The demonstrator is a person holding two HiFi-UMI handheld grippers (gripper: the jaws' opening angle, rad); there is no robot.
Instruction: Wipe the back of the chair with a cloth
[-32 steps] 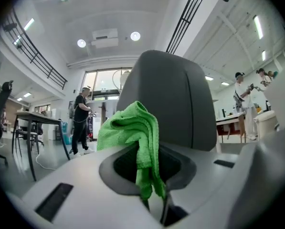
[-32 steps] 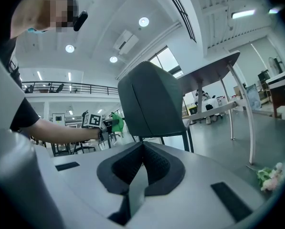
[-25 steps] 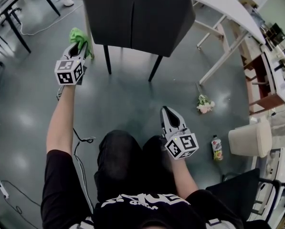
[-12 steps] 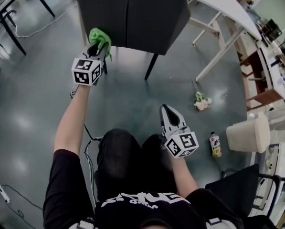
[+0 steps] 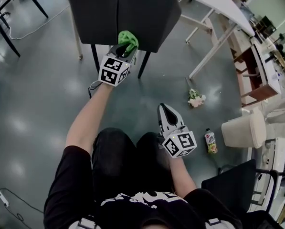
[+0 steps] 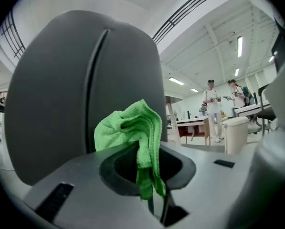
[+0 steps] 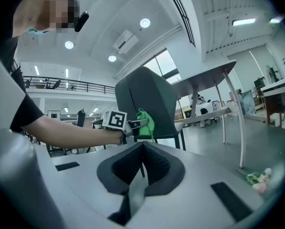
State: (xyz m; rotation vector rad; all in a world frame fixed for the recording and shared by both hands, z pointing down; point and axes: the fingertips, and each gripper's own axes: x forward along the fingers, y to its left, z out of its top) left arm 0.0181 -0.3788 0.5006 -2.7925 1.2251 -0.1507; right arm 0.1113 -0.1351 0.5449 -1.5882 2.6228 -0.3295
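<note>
The dark grey chair back (image 5: 128,13) fills the top of the head view, its vertical seam facing me. My left gripper (image 5: 127,49) is shut on a bunched green cloth (image 5: 128,39), which sits at the lower edge of the chair back. In the left gripper view the green cloth (image 6: 135,137) hangs from the jaws close in front of the chair back (image 6: 80,89); whether it touches is unclear. My right gripper (image 5: 165,113) hangs low over my lap, shut and empty. In the right gripper view the chair (image 7: 149,104) and the cloth (image 7: 146,122) show ahead.
A white table (image 5: 214,4) stands right of the chair, its legs slanting to the floor. On the floor lie a small flower bunch (image 5: 195,99) and a bottle (image 5: 210,142). A white bin (image 5: 245,130) and a dark chair (image 5: 237,187) are at the right. Black desk legs (image 5: 8,27) stand far left.
My left gripper has carried the green cloth rightward, from beside the chair's left edge to the lower middle of the chair back. The right gripper has barely moved.
</note>
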